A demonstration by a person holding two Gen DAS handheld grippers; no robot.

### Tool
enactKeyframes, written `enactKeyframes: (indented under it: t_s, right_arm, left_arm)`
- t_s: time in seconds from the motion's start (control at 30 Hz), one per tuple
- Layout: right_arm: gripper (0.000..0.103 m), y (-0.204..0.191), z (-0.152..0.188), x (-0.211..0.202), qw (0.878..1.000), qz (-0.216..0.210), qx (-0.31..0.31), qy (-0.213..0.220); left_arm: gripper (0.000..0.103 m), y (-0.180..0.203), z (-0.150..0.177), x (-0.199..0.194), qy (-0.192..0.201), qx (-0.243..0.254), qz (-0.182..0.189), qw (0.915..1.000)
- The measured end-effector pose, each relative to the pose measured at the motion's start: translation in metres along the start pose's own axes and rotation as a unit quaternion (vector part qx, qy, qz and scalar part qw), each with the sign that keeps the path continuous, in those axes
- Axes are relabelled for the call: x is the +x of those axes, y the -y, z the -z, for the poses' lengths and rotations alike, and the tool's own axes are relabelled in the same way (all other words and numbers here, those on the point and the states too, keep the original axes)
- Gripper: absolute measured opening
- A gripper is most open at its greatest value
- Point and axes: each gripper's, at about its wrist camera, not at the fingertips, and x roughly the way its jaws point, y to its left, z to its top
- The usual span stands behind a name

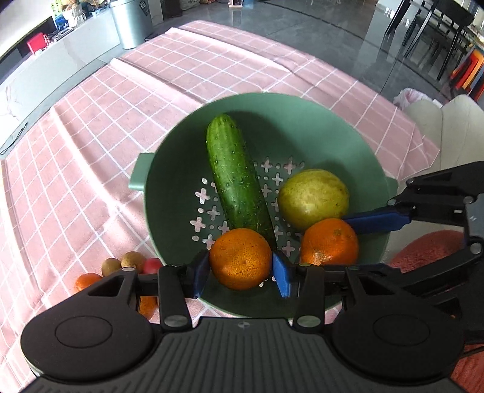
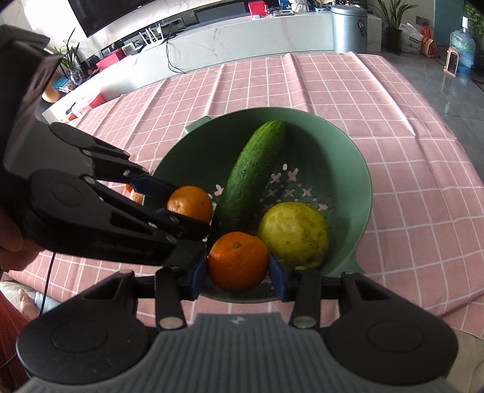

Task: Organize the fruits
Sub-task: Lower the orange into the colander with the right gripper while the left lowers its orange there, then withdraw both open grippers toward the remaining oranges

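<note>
A green colander [image 1: 348,127] stands on the pink checked cloth with a cucumber [image 1: 234,175] and a yellow-green round fruit [image 1: 313,198] in it. My left gripper [image 1: 240,269] is shut on an orange [image 1: 240,257] over the colander's near side, blue pads against both flanks. My right gripper [image 2: 239,269] is shut on a second orange [image 2: 239,260], next to the yellow-green fruit [image 2: 295,234] and the cucumber [image 2: 252,169]. In the right wrist view the left gripper's fingers [image 2: 148,183] carry their orange [image 2: 190,202] above the colander's left rim [image 2: 169,169]. Whether either orange rests on the colander's floor, I cannot tell.
Small fruits lie on the cloth left of the colander: two brownish ones [image 1: 133,260], a red one [image 1: 152,266] and orange ones [image 1: 87,279]. A metal bin [image 1: 131,21] and a low white counter stand beyond the table. A hand [image 2: 12,241] holds the left gripper.
</note>
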Motion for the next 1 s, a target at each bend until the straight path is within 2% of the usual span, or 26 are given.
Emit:
enactKeyframes:
  t_s: [0.2, 0.3, 0.5, 0.8, 1.0]
  right_arm:
    - [0.042, -0.002, 0.001, -0.003, 1.000, 0.005, 0.000, 0.002]
    - [0.049, -0.002, 0.001, -0.006, 1.000, 0.006, 0.004, 0.003]
    - [0.054, -0.007, 0.003, -0.018, 1.000, 0.019, 0.006, 0.013]
    - [0.058, -0.030, 0.014, -0.040, 0.997, 0.048, 0.040, 0.052]
    - [0.061, -0.055, 0.025, -0.045, 0.994, 0.043, 0.058, 0.079]
  left_arm:
    - [0.059, -0.001, 0.001, 0.000, 0.001, -0.005, 0.001, 1.0000]
    - [0.061, -0.002, 0.001, -0.008, 0.012, -0.009, -0.003, 0.9999]
    - [0.062, -0.002, 0.007, -0.036, 0.062, -0.019, 0.006, 0.9979]
    - [0.063, -0.005, 0.032, -0.077, 0.111, -0.045, -0.022, 0.9926]
    - [0.063, -0.012, 0.056, -0.093, 0.121, -0.040, -0.045, 0.9907]
